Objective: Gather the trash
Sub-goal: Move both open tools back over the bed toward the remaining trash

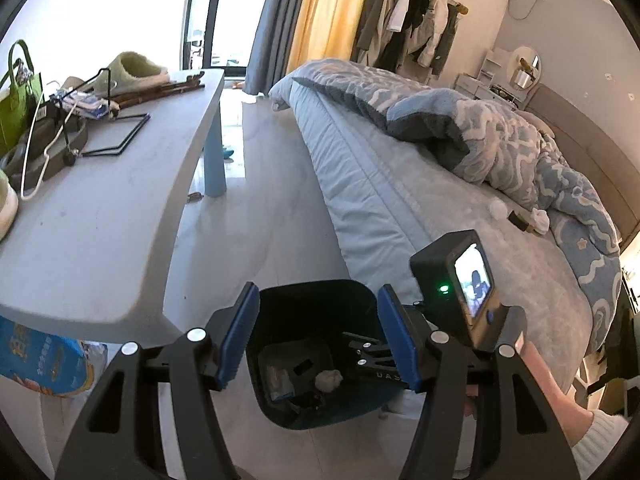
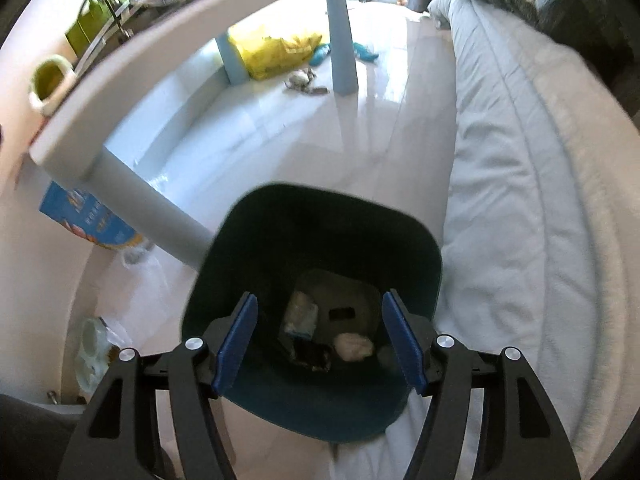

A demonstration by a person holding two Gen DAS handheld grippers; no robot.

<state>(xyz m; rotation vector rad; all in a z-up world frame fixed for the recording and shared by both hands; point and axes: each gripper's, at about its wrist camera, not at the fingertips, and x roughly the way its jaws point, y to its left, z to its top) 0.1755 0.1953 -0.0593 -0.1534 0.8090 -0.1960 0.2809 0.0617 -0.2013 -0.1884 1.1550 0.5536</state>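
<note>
A dark blue trash bin [image 1: 316,308] [image 2: 320,232] stands on the floor between the table and the bed. Inside lie a crumpled white tissue [image 1: 329,380] [image 2: 354,346], a small packet [image 2: 300,314] and a dark wrapper [image 2: 312,356]. My left gripper [image 1: 318,338] is open and empty above the bin. My right gripper [image 2: 320,340] is open and empty over the bin's mouth; its body with the small screen [image 1: 472,280] shows in the left wrist view. More white tissues [image 1: 538,218] and a dark object [image 1: 520,222] lie on the bed.
A light table [image 1: 100,208] [image 2: 160,64] carries a green bag [image 1: 16,100], slippers, cables and a wire stand. The bed [image 1: 440,220] [image 2: 540,200] with a blue quilt is at right. A yellow bag [image 2: 276,50] and scraps [image 2: 304,80] lie on the floor beneath the table.
</note>
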